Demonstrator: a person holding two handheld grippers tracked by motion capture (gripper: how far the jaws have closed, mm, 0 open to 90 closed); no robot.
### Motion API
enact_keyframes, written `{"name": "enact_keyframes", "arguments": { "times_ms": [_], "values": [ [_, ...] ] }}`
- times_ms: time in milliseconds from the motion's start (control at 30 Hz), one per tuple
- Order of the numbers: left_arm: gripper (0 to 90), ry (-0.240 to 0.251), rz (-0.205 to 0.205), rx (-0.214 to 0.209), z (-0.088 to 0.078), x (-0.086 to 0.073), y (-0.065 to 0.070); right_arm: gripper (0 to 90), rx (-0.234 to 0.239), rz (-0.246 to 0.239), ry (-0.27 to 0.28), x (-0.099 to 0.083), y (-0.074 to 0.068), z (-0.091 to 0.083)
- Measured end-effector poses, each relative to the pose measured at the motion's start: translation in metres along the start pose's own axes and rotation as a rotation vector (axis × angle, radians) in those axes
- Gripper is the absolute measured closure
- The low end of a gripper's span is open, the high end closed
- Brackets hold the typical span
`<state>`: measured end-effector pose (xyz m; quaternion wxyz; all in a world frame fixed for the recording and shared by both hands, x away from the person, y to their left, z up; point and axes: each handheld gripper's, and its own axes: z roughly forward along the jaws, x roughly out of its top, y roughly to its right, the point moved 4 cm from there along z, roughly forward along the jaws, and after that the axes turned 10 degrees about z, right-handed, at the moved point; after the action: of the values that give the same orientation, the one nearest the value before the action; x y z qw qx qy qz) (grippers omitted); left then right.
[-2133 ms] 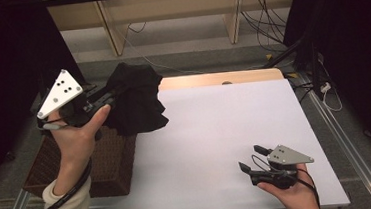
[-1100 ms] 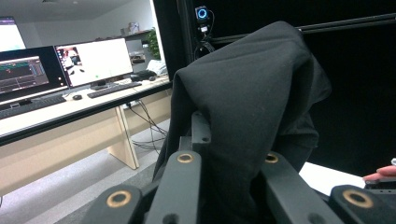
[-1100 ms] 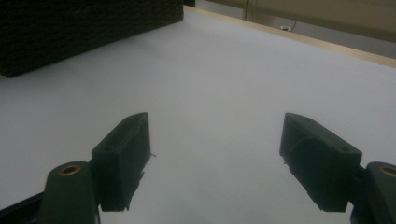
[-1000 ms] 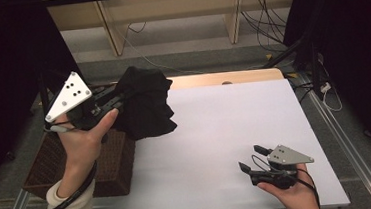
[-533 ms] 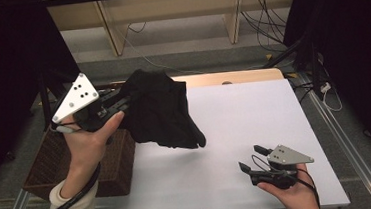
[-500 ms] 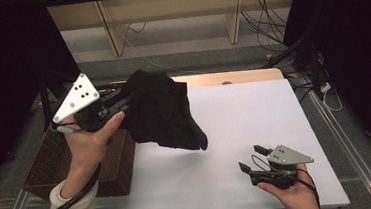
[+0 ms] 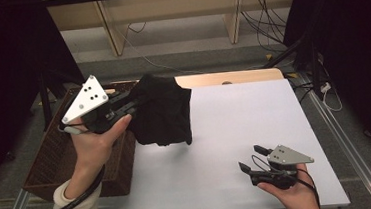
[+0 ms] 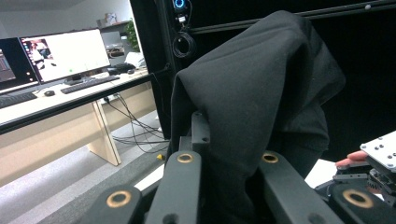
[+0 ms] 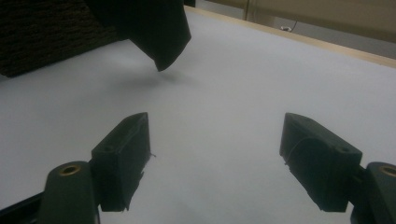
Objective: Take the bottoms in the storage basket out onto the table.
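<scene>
left hand-held gripper [image 7: 132, 104]: clenched on black cloth [image 7: 164, 111], lifted beside basket [image 7: 52, 160] for spreading | right hand-held gripper [image 7: 254, 162]: released, waiting on desk [image 7: 234, 115]

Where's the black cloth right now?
In the high view the black cloth hangs from the shut left gripper, above the white table's left edge, beside the wicker basket.

Black cloth [image 7: 164, 111] hangs crumpled above the white table's left edge.
</scene>
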<state>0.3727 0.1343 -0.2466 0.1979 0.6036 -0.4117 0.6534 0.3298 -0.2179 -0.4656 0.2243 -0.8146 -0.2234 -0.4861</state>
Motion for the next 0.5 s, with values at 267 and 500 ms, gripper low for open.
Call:
{"name": "enact_keyframes", "arguments": {
  "times_ms": [267,500],
  "values": [
    [84.8,-0.009,-0.002,-0.033,0.006,-0.002,0.007,25.3,-0.001,0.000,0.000,0.000,0.000,0.000],
    [84.8,-0.028,0.003,-0.069,0.015,-0.006,0.015,25.3,-0.001,-0.001,0.000,0.000,0.000,0.000]
  ]
}}
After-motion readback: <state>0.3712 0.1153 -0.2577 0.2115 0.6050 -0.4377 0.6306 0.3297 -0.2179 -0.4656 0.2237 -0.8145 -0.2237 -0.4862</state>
